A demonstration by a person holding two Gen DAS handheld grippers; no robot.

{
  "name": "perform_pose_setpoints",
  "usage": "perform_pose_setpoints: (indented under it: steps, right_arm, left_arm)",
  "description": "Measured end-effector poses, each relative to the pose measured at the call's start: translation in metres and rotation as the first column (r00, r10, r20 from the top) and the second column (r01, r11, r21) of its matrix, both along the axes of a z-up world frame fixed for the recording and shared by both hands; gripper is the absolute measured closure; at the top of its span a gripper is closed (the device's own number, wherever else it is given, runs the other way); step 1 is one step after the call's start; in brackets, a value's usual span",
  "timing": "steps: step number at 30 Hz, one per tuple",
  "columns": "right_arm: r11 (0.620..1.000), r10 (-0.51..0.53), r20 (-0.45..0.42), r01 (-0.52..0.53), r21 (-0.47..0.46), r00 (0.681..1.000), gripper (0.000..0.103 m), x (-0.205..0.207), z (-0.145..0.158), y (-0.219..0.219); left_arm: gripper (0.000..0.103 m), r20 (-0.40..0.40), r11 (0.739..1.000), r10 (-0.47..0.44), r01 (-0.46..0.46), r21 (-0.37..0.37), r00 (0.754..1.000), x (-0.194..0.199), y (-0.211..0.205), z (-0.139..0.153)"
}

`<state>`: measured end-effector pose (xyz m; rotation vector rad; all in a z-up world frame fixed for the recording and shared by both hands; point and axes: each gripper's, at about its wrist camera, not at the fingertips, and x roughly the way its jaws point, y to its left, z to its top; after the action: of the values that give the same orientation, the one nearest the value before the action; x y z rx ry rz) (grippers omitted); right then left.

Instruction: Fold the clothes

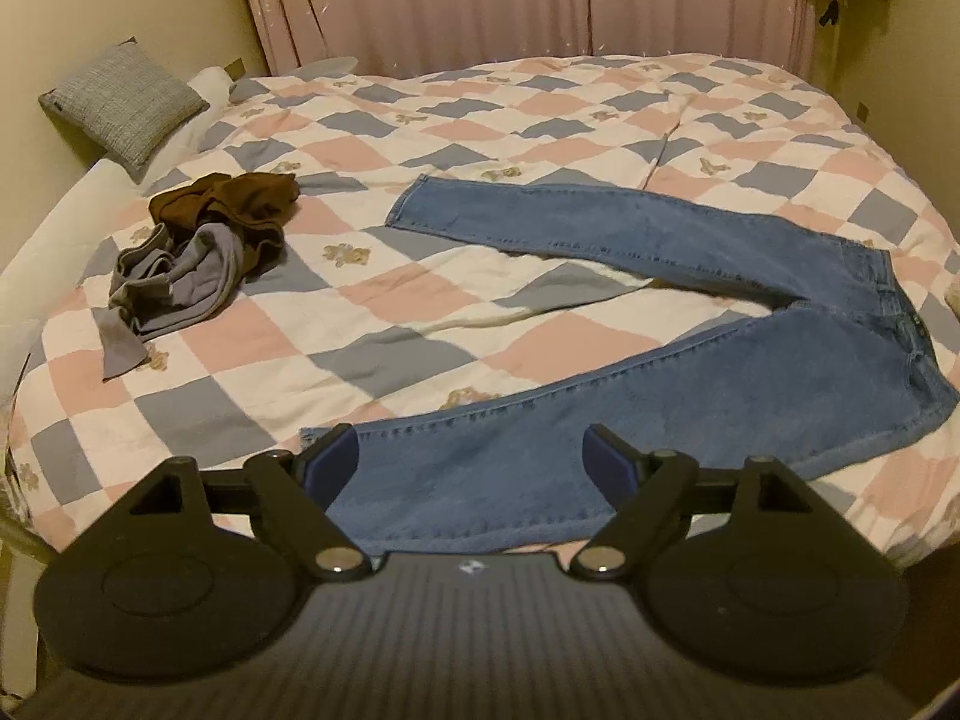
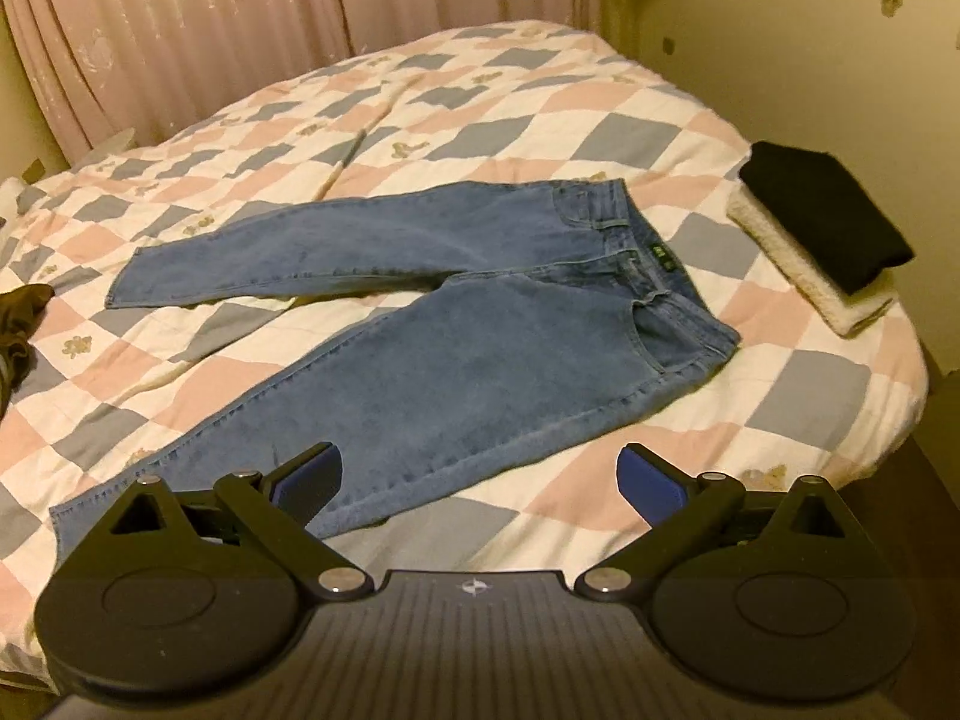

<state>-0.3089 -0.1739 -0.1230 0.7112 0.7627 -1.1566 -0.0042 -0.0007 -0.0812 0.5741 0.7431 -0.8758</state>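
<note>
Blue jeans (image 1: pixel 630 276) lie spread flat on the checked quilt (image 1: pixel 336 312), legs splayed apart toward the left and waistband to the right. In the right wrist view the same jeans (image 2: pixel 456 324) show their waistband at the upper right. My left gripper (image 1: pixel 474 456) hovers above the near leg close to its hem, jaws wide apart, nothing between the blue pads. Above the near leg's middle, near the bed's front edge, hangs my right gripper (image 2: pixel 480 474), open and empty too.
A crumpled brown and grey clothes heap (image 1: pixel 198 246) lies at the left of the bed. A folded black garment on a cream one (image 2: pixel 822 234) sits at the right edge. A grey pillow (image 1: pixel 123 99) rests far left, pink curtains (image 1: pixel 510 0) behind.
</note>
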Motion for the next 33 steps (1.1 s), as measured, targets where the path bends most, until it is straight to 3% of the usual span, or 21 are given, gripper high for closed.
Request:
perform_pose_setpoints:
  steps: [10, 33]
  right_arm:
    - [0.999, -0.041, -0.017, 0.042, 0.028, 0.999, 0.002, -0.005, -0.011, 0.043]
    - [0.998, 0.033, -0.103, -0.028, 0.049, 0.994, 0.002, 0.026, 0.006, 0.05]
  left_arm:
    - [0.019, -0.015, 1.0, 0.003, -0.003, 0.015, 1.0, 0.006, 0.033, -0.005]
    - [0.014, -0.058, 0.998, 0.059, -0.057, 0.031, 0.997, 0.029, 0.066, 0.003]
